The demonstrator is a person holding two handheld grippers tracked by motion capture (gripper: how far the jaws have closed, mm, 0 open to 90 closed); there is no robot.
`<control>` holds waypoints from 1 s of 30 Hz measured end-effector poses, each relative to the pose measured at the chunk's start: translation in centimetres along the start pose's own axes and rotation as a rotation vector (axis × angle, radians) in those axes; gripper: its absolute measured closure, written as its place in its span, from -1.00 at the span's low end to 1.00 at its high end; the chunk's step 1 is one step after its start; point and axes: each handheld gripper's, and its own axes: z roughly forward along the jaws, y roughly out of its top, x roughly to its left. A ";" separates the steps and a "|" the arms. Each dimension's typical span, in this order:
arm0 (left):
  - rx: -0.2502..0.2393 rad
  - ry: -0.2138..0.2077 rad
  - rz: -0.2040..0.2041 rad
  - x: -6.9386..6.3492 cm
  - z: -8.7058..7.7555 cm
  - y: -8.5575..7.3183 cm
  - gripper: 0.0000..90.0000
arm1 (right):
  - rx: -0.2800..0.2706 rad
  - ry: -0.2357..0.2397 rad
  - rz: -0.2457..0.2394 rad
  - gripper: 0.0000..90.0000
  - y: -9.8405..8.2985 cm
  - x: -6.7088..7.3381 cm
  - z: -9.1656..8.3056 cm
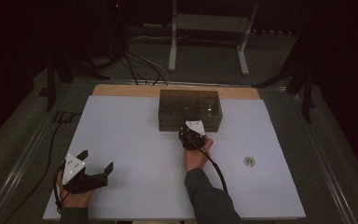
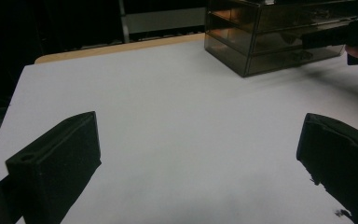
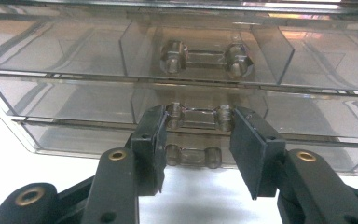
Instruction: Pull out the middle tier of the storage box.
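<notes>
A smoky clear drawer unit [image 1: 189, 103] with three stacked drawers stands at the back middle of the white table [image 1: 135, 140]. My right gripper [image 1: 193, 134] is level against its front. In the right gripper view its jaws [image 3: 199, 119] sit on either end of the middle drawer's handle [image 3: 198, 116], and the pads touch both handle posts. The top drawer's handle [image 3: 205, 58] and the bottom one [image 3: 191, 156] are free. My left gripper [image 1: 95, 161] rests open at the near left of the table, nothing between its fingers [image 2: 56, 158].
A small white and green object [image 1: 249, 161] lies on the table to the right of my right forearm. The drawer unit [image 2: 270, 37] is far off to the right in the left gripper view. A wooden table edge [image 1: 121, 89] runs behind the white surface.
</notes>
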 end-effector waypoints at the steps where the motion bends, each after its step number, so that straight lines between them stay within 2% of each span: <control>1: 0.000 0.000 0.001 0.0 0.0 0.0 -0.99 | 0.000 -0.003 -0.002 0.24 0.0 0.0 0.0; 14: -0.004 0.007 0.002 0.0 -0.1 0.0 -0.99 | 0.009 -0.051 0.005 0.26 0.1 0.7 0.1; 18: -0.005 0.007 0.000 0.0 -0.1 0.0 -0.99 | 0.017 -0.046 -0.003 0.26 0.1 0.6 0.0; 30: -0.007 0.010 -0.003 0.0 -0.2 0.0 -0.99 | 0.028 -0.046 -0.018 0.26 -1.0 0.7 -2.3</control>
